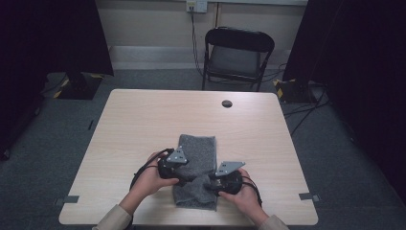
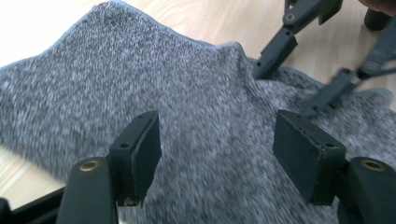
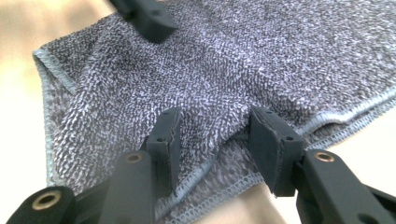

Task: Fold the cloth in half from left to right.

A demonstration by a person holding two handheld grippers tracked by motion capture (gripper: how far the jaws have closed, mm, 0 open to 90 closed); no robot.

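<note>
black folding chair [image 1: 238, 53], grey carpet [image 1: 335, 158], wooden table [image 1: 143, 120]

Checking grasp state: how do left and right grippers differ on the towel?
Left gripper has jaws wide apart above flat cloth of the grey towel, gripping nothing. Right gripper has jaws narrower, straddling a raised fold by the hemmed edge. Both are open, over the towel.

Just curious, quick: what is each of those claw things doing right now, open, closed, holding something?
Left gripper: open, hovering over the grey towel, holding nothing.
Right gripper: open, jaws astride the towel's edge, not clamped.
</note>
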